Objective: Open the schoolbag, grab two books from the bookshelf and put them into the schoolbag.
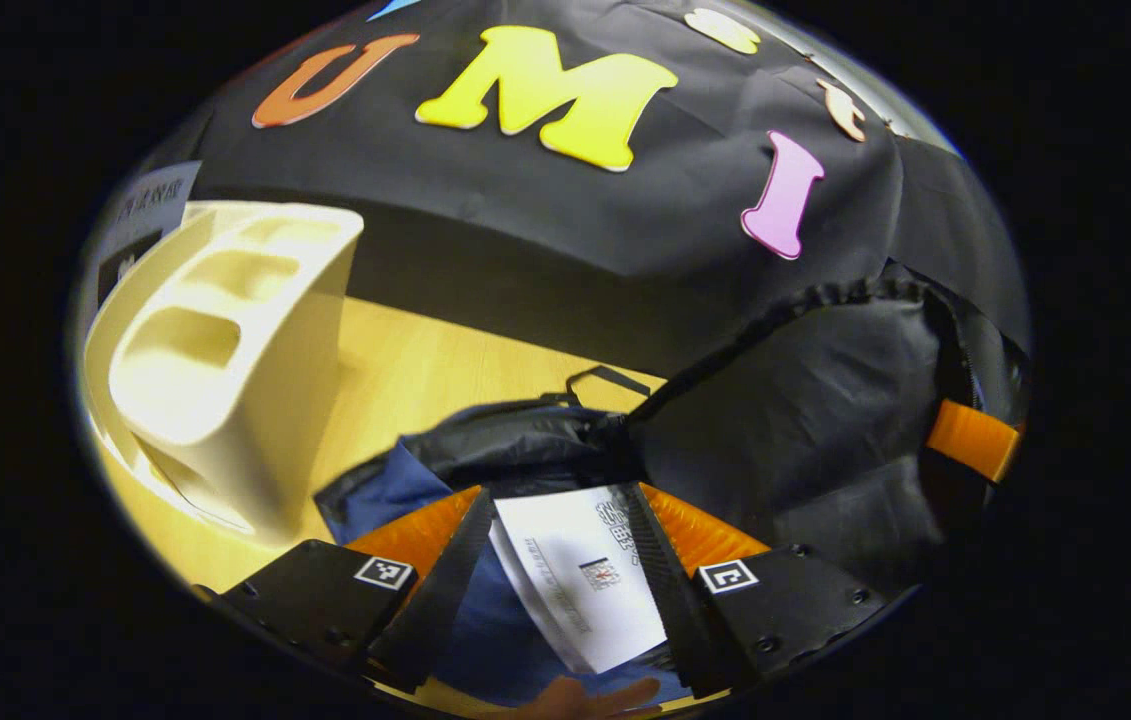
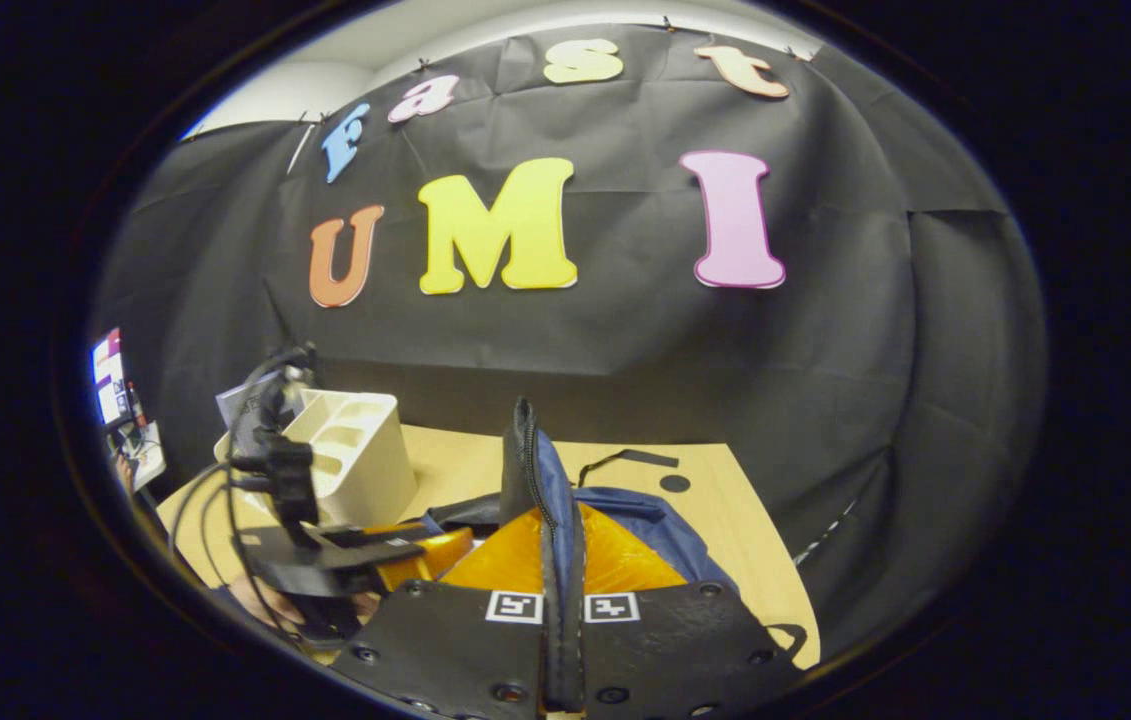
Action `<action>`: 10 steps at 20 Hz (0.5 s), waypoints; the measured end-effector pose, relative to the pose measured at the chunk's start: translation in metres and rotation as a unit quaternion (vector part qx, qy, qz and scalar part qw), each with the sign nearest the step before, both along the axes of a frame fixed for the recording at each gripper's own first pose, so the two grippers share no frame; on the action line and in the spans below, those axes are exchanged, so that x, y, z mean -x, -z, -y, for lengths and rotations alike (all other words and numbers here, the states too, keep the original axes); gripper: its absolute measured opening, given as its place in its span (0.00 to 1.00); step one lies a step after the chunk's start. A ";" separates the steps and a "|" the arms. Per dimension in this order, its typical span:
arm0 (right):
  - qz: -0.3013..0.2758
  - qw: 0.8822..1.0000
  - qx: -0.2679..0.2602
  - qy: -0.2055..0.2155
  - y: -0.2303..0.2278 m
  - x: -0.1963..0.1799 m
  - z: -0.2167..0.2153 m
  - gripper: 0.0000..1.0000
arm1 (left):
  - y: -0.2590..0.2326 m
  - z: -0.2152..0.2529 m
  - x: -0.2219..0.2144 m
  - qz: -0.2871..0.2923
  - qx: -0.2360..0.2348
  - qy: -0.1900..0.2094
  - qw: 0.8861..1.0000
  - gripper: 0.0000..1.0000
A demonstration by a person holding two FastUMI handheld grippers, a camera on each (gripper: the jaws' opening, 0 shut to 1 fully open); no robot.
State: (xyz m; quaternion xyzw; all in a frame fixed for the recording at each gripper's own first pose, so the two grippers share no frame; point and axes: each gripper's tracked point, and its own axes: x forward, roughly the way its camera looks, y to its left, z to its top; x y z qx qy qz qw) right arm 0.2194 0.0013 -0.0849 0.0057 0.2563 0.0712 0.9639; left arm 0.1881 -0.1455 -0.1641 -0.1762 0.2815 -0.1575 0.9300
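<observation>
The schoolbag [image 1: 515, 440] lies open on the wooden table, dark outside and blue inside. Its black flap [image 1: 805, 400] is held up at the right by my right gripper [image 2: 562, 560], which is shut on the flap's zipper edge [image 2: 525, 450]. A white book [image 1: 580, 575] lies tilted in the bag's blue mouth, between the fingers of my left gripper [image 1: 555, 560]. Those fingers stand wide apart, so that gripper is open. A cream bookshelf [image 1: 225, 360] stands upright at the left, beside the bag.
The bookshelf [image 2: 355, 450] shows bare compartments, with a paper-like sheet [image 1: 140, 215] behind it. A hand's fingertips [image 1: 575, 697] show at the bottom edge. Bare table top [image 2: 715, 500] runs right of the bag to the black cloth wall. A screen [image 2: 110, 375] glows far left.
</observation>
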 end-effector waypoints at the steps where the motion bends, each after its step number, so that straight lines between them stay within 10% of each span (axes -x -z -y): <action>1: -0.001 1.000 0.000 0.001 0.001 0.000 -0.001 0.00 | -0.012 -0.013 0.001 0.021 -0.020 0.000 1.000 0.88; 10: 0.000 1.000 0.009 0.016 0.008 0.004 -0.006 0.00 | -0.064 -0.138 0.000 0.087 -0.150 -0.061 0.983 0.98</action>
